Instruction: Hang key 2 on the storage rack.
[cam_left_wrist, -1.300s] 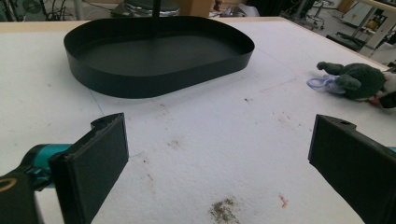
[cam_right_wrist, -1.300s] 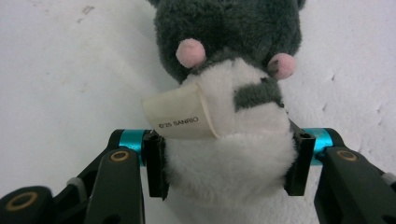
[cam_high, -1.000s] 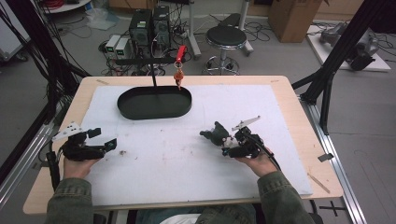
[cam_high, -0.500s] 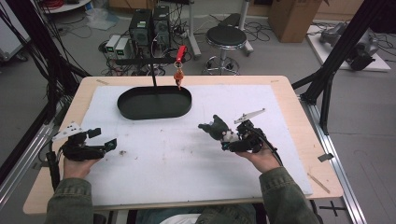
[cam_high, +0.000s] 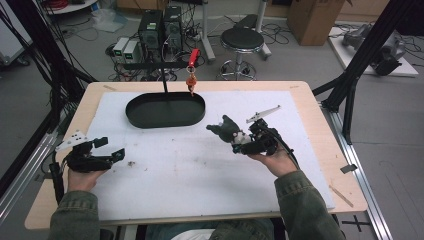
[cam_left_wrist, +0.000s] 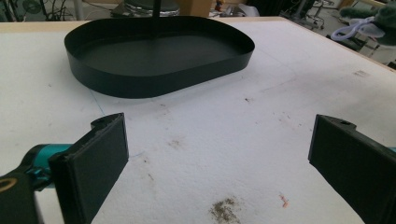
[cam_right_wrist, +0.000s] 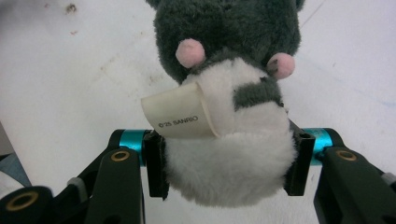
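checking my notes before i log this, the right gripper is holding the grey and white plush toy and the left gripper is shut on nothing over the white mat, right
Not quite. The left gripper is open: the left gripper view shows its jaws standing wide apart over the white mat. The rest holds: the right gripper is clamped on the grey and white plush toy.

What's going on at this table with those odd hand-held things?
A person sits at a table with a grasping tool in each hand. The right tool is clamped on a grey and white plush toy and holds it above the white mat. The left tool sits open and empty near the table's left edge. A black oval tray waits farther back.
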